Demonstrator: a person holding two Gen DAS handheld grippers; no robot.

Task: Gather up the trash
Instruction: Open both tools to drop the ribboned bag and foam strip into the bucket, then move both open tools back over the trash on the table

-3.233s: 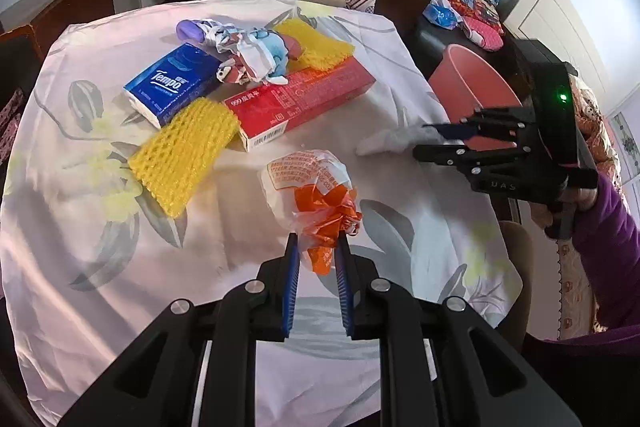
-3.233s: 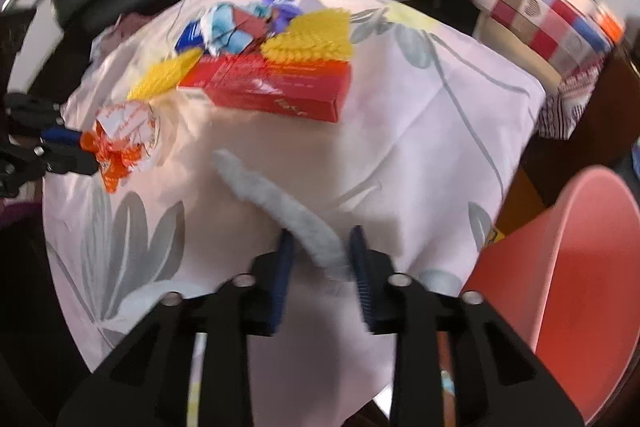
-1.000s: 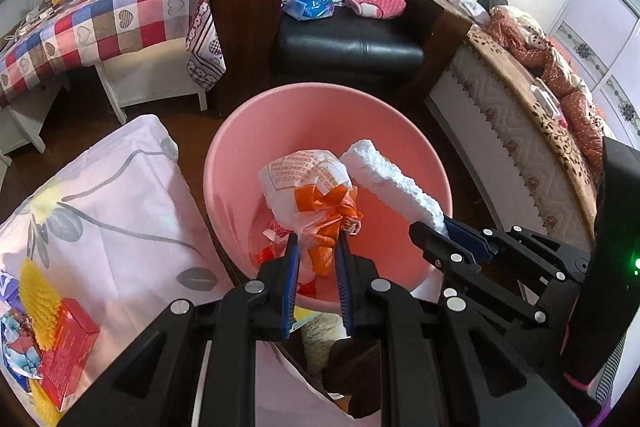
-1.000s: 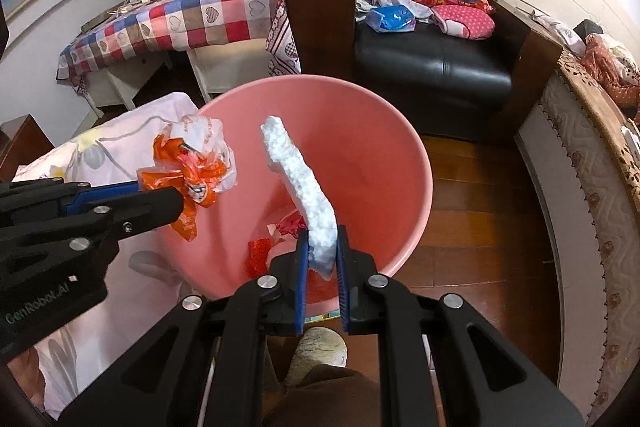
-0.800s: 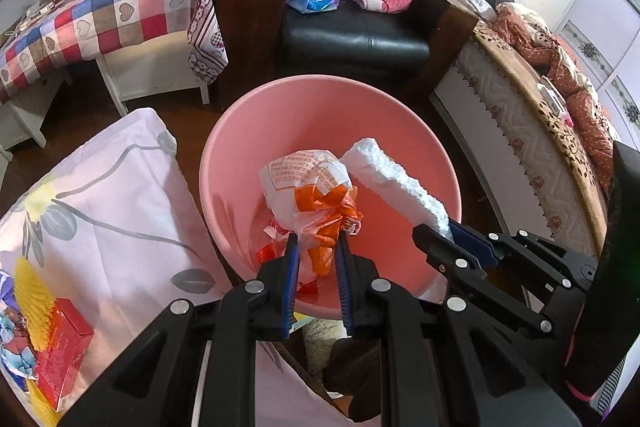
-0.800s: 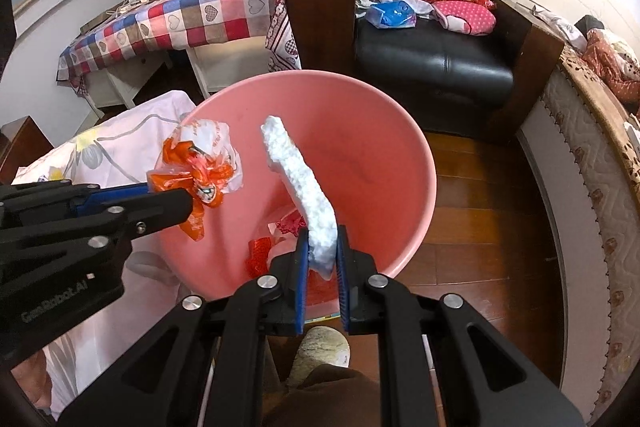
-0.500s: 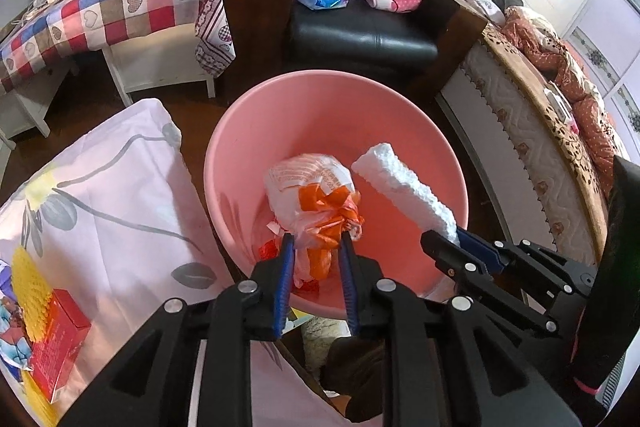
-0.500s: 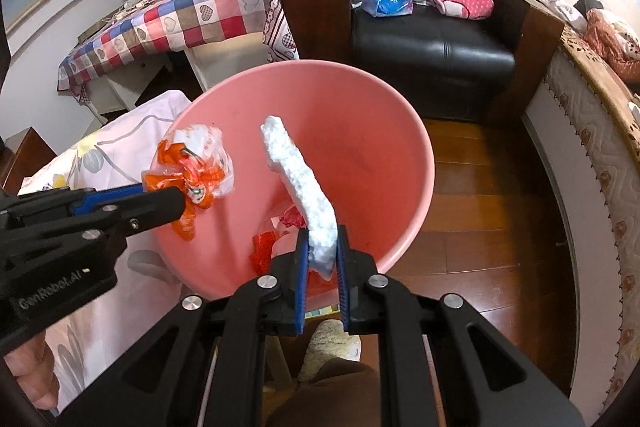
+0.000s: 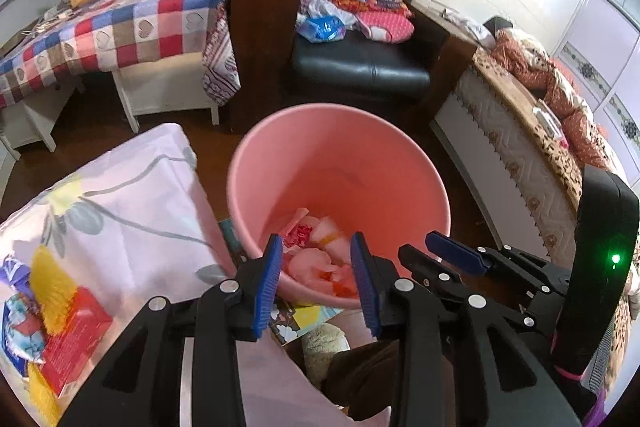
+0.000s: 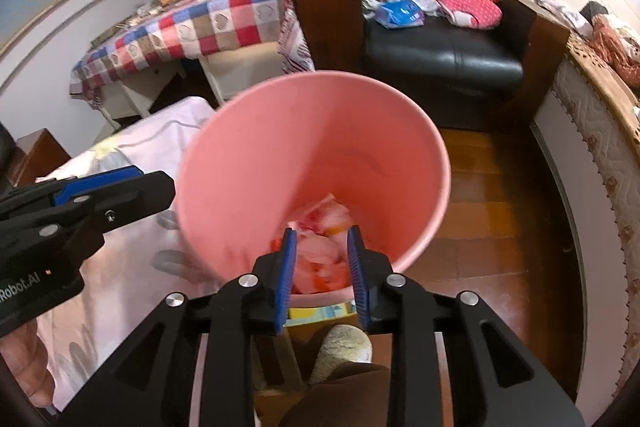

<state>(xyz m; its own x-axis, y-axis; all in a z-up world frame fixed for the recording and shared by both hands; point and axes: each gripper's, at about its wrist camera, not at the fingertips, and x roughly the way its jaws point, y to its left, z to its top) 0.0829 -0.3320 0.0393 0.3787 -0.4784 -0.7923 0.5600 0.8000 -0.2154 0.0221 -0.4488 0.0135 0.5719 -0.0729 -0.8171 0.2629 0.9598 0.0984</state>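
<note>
On the left, the table (image 9: 132,187) under its flowered cloth is carrying a red box (image 9: 74,339) and yellow foam netting (image 9: 50,277). I am holding my left tool (image 9: 316,279) with its jaws spread wide and gripping nothing, above the near rim of the pink bin (image 9: 336,155). The trash (image 9: 316,259) is lying at the bin's bottom, just beyond my blue pads (image 9: 266,279). To the right, my right tool (image 10: 322,273) is gaping wide too, nothing between its jaws, with the same heap below it.
</note>
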